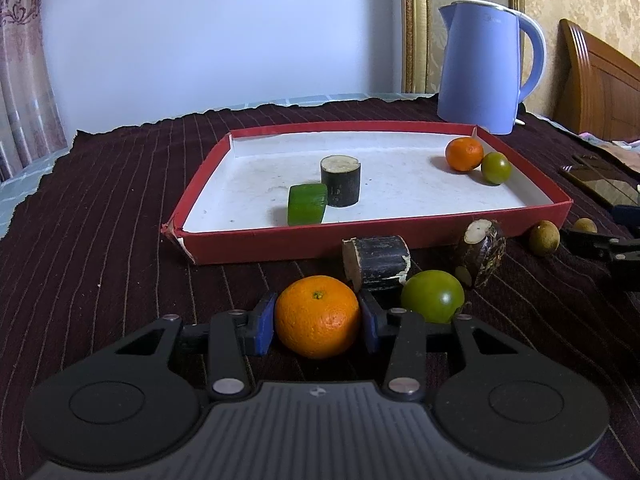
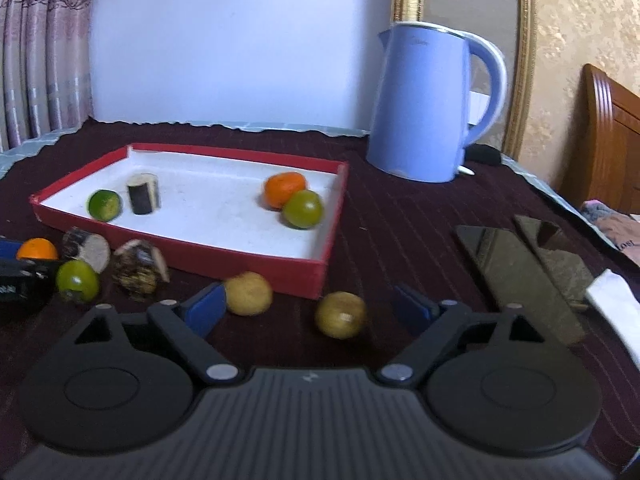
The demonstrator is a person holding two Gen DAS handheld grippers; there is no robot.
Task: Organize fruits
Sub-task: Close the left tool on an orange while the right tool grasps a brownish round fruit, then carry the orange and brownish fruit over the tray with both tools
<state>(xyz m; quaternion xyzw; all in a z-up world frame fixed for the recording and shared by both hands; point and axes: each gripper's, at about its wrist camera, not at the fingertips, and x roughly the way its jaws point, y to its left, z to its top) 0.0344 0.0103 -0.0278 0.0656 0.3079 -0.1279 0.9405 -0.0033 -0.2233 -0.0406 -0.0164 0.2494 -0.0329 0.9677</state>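
The left gripper [image 1: 318, 322] has its jaws closed against both sides of an orange mandarin [image 1: 317, 317], which rests on the dark striped cloth [image 1: 120, 240] in front of the red tray [image 1: 360, 236]. Just right of the mandarin lies a green fruit [image 1: 433, 296], and behind these two a dark cane segment [image 1: 376, 262] lies on its side, close to the tray's front wall. A second, rougher cane segment [image 1: 482, 252] stands tilted further right, with two small brown longans [image 1: 543, 237] beyond it. Inside the tray, on its white floor, a green cut piece [image 1: 306, 204] touches an upright dark cane segment [image 1: 340, 180]; in the far right corner an orange fruit [image 1: 464, 153] touches a smaller green fruit [image 1: 496, 167]. A blue kettle [image 1: 480, 64] stands behind the tray's right corner. The right gripper [image 2: 310, 310] has its jaws spread wide and holds nothing; one longan [image 2: 248, 293] lies just beside its left blue finger pad [image 2: 204, 312], and another longan [image 2: 341, 315] lies between the two fingers, touching neither. Dark flat objects [image 2: 516, 264] lie on the cloth to the right of this gripper.
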